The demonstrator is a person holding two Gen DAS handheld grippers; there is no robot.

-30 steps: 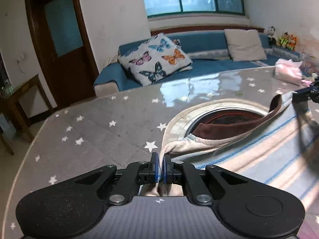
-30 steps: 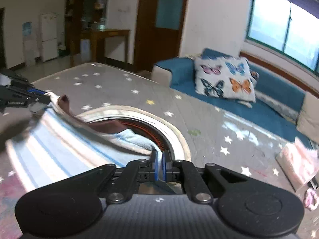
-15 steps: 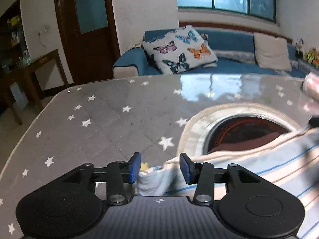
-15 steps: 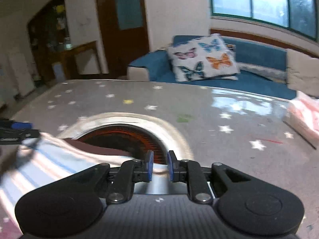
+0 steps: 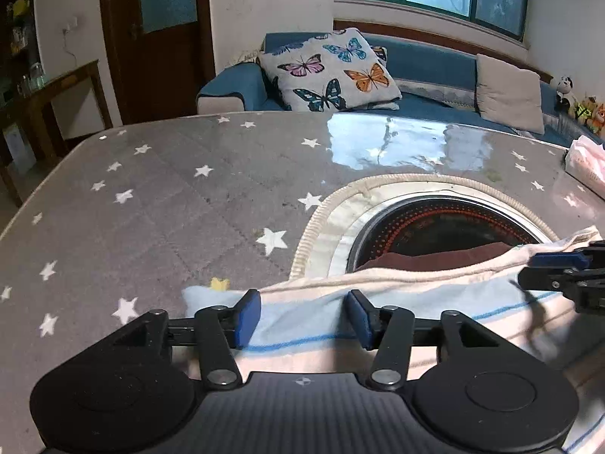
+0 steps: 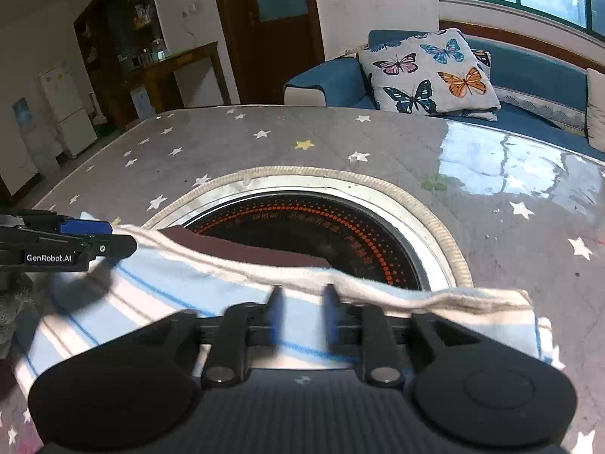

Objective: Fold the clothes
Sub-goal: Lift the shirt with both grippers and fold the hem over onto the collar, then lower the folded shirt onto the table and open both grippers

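Note:
A striped garment (image 5: 397,302) in pale blue, cream and white, with a brown inner edge, lies folded on the grey star-patterned table (image 5: 170,196). Its far edge reaches over the round inset burner (image 5: 446,223). My left gripper (image 5: 304,312) hovers over the garment's left corner, jaws opening, pads clear of the cloth between them. In the right wrist view the same garment (image 6: 227,291) lies under my right gripper (image 6: 300,316), whose blurred jaws are opening and free of the cloth. Each gripper shows at the edge of the other's view: the right gripper (image 5: 563,272) and the left gripper (image 6: 64,238).
A pink folded cloth (image 5: 586,159) rests at the table's far right. Beyond the table stands a blue sofa (image 5: 427,64) with a butterfly cushion (image 5: 329,70). A dark wooden door (image 5: 155,38) and a side table (image 5: 49,94) stand at the left.
Both grippers held the garment's raised edge pinched shut, then lowered it onto the table and opened. The cloth now lies flat, released by both.

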